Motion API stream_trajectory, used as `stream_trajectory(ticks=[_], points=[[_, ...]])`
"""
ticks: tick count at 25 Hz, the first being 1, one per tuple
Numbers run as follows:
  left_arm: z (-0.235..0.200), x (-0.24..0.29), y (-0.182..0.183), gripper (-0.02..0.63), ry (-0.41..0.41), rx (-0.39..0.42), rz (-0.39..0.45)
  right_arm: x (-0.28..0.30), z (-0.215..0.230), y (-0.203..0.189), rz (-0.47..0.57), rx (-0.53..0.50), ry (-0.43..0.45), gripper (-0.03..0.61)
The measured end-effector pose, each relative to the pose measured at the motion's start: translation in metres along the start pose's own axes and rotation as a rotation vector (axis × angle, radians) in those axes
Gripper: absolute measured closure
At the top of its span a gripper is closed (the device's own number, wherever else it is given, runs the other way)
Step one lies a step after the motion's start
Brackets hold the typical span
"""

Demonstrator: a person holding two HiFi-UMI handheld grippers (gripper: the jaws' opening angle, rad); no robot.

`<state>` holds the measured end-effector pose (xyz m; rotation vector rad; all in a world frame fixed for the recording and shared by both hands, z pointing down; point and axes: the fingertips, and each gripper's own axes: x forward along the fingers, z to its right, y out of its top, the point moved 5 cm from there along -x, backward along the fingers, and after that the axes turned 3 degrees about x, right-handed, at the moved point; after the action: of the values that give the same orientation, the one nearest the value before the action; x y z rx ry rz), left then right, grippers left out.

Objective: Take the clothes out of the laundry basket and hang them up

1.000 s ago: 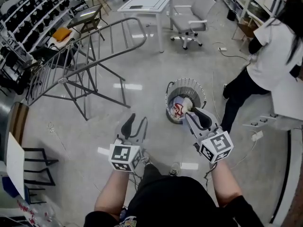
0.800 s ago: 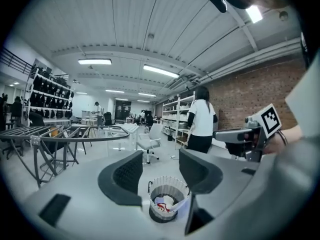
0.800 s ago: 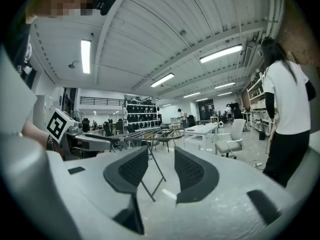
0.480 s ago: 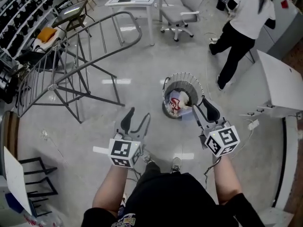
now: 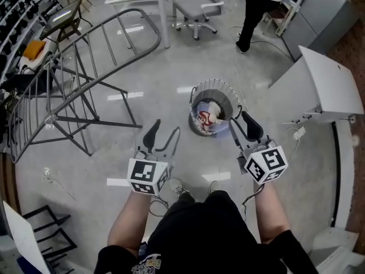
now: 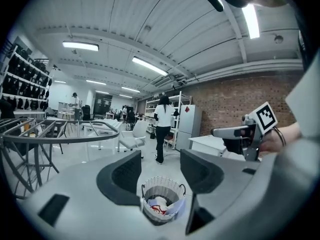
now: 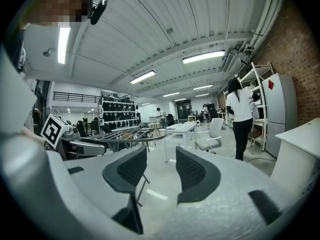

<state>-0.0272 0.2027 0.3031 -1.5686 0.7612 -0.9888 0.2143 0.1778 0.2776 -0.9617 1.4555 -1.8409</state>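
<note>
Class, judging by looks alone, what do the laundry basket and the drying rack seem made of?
Laundry basket: probably white wire or plastic, thin upright ribs around the wall. Drying rack: likely grey painted metal tubing, slim bars, dull sheen.

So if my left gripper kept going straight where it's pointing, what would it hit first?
Probably the laundry basket: it sits framed between the open jaws of the left gripper, with nothing nearer, though depth is unclear.
</note>
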Motion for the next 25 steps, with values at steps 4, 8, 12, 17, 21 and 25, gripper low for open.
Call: stream_trajectory(ticks=[4,8,12,17,21,25], points=[[-0.008,0.003,0.000,0.391,-0.012,-0.004,0.001,0.010,-0.001,-0.002,-0.010,-0.003,-0.008,0.388],[-0.013,0.010,-0.002,0.391,-0.007,-0.008,-0.011,0.024,0.006,-0.005,-0.021,0.015,-0.001,0.387],[-0.013,0.025,-0.003,0.391,0.014,-0.004,-0.025,0.046,0.021,-0.015,-0.036,0.034,0.035,0.387],[-0.016,0.059,-0.003,0.390,0.063,-0.008,-0.049,0.085,0.052,-0.015,-0.046,0.054,0.101,0.386],[-0.015,0.102,0.008,0.390,0.127,-0.019,-0.072,0.116,0.096,-0.004,-0.054,0.070,0.155,0.383],[-0.014,0.146,0.007,0.390,0.159,-0.024,-0.101,0.144,0.140,-0.006,-0.071,0.085,0.186,0.380]])
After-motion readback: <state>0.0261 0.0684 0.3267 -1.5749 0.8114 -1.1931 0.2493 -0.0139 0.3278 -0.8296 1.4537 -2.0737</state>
